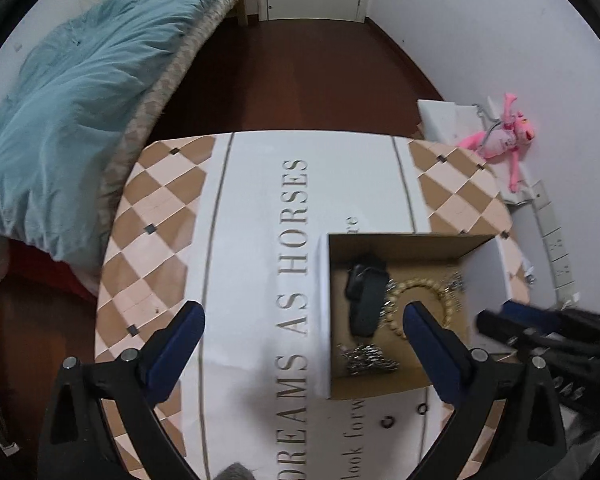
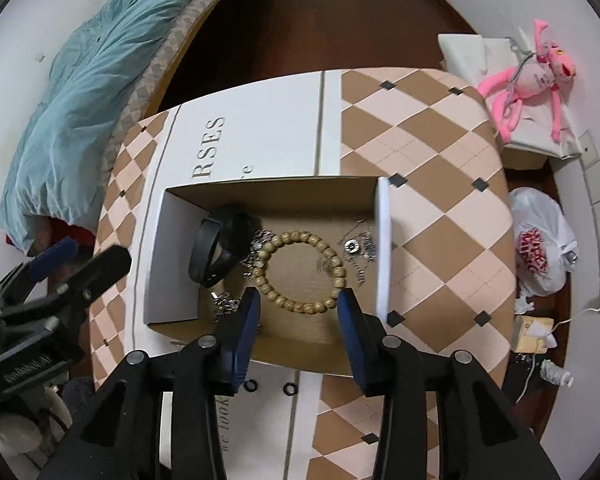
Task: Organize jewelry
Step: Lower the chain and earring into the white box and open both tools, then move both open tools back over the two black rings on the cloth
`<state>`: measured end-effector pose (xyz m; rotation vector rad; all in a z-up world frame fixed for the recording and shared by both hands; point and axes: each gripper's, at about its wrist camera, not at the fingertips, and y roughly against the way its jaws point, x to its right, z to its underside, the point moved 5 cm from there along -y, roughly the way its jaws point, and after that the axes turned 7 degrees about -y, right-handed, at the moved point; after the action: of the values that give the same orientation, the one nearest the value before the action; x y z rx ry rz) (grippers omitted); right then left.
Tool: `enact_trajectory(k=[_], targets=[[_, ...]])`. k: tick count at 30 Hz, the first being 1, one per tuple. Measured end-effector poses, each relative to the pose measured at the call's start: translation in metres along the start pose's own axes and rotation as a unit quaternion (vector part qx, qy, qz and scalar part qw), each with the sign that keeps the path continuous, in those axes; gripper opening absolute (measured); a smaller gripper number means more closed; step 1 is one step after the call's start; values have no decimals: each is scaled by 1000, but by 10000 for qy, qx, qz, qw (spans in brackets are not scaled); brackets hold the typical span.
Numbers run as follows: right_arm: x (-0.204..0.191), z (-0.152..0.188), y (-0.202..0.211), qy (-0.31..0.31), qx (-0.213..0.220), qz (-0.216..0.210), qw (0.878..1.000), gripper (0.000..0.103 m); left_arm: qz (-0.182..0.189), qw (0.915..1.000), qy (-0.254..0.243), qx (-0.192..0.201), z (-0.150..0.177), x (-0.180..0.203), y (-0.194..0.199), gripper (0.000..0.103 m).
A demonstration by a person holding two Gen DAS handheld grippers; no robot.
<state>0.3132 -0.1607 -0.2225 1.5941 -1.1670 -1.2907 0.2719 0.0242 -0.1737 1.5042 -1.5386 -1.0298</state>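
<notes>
An open cardboard box (image 2: 382,248) stands on the patterned table and also shows in the left wrist view (image 1: 324,312). In it lie a wooden bead bracelet (image 2: 306,270), a black band (image 2: 212,258), silver chains (image 2: 356,252) and a chain heap (image 1: 368,358). Two small black rings (image 2: 270,387) lie on the table in front of the box. My right gripper (image 2: 298,304) is open and empty above the box's near edge, over the bead bracelet. My left gripper (image 1: 304,320) is open and empty over the table left of the box. It also shows in the right wrist view (image 2: 76,258).
The table (image 2: 440,184) has a checked cloth with lettering. A bed with a blue quilt (image 1: 68,112) stands to the left. A pink plush toy (image 2: 532,76) and a plastic bag (image 2: 540,244) lie on the right by the wall. Dark floor lies beyond the table.
</notes>
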Motion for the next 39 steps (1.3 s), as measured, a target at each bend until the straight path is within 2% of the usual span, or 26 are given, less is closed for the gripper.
enact_trajectory(k=[1, 2, 3, 5, 8, 9, 14, 20, 33, 39], targets=[[1, 0, 1, 0, 35, 41, 10000, 43, -43, 10000, -14, 13, 2, 0, -1, 101], [1, 0, 3, 5, 87, 113, 9999, 48, -73, 10000, -17, 18, 4, 0, -1, 101], [2, 0, 5, 7, 134, 178, 9998, 58, -118, 9999, -6, 27, 7, -1, -2, 101], [4, 1, 8, 53, 270, 406, 9988, 69, -169, 9998, -17, 34, 9, 0, -2, 102], [9, 4, 11, 103, 433, 812, 9957, 96, -301, 9995, -50, 91, 14, 1, -1, 102], [11, 5, 11, 115, 467, 931, 9945, 97, -335, 9994, -45, 100, 17, 1, -1, 102], [21, 16, 10, 96, 619, 1339, 9890, 97, -422, 9989, -70, 176, 24, 4, 3, 102], [26, 28, 25, 26, 891, 1423, 9858, 98, -419, 9985, -24, 359, 29, 8, 19, 102], [12, 59, 114, 35, 1970, 1403, 9703, 98, -440, 9905, 20, 1299, 39, 21, 103, 102], [8, 76, 152, -11, 2321, 1279, 9642, 98, -348, 9881, 76, 1496, 47, 24, 130, 102]])
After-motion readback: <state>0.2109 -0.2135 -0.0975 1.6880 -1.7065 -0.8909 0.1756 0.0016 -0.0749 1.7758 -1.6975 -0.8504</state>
